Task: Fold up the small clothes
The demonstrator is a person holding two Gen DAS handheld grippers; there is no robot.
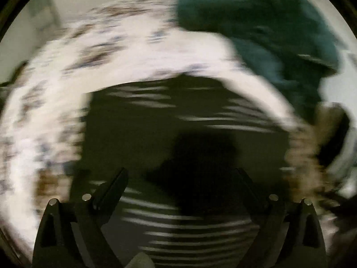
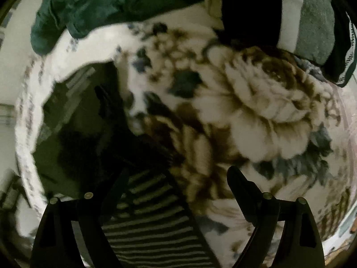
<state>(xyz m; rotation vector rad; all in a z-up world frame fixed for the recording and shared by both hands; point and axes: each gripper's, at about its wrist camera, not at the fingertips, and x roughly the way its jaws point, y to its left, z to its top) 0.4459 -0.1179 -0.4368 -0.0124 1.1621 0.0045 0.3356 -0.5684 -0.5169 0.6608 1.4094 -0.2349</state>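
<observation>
A dark garment with thin white stripes (image 1: 200,116) lies spread on a floral blanket (image 1: 55,71); the left wrist view is smeared. My left gripper (image 1: 180,172) hangs over it, pointing down, jaws wide apart and nothing between them. In the right wrist view the same striped garment (image 2: 156,230) runs from the lower middle up to the left. My right gripper (image 2: 178,170) is open above its right edge, with one finger over the stripes and the other over the blanket (image 2: 256,111). It holds nothing.
A crumpled teal cloth (image 1: 256,22) (image 2: 111,0) lies at the blanket's far side. A folded pile of black, white and grey pieces (image 2: 312,17) sits at the upper right of the right wrist view. Pale floor shows past the blanket's edges.
</observation>
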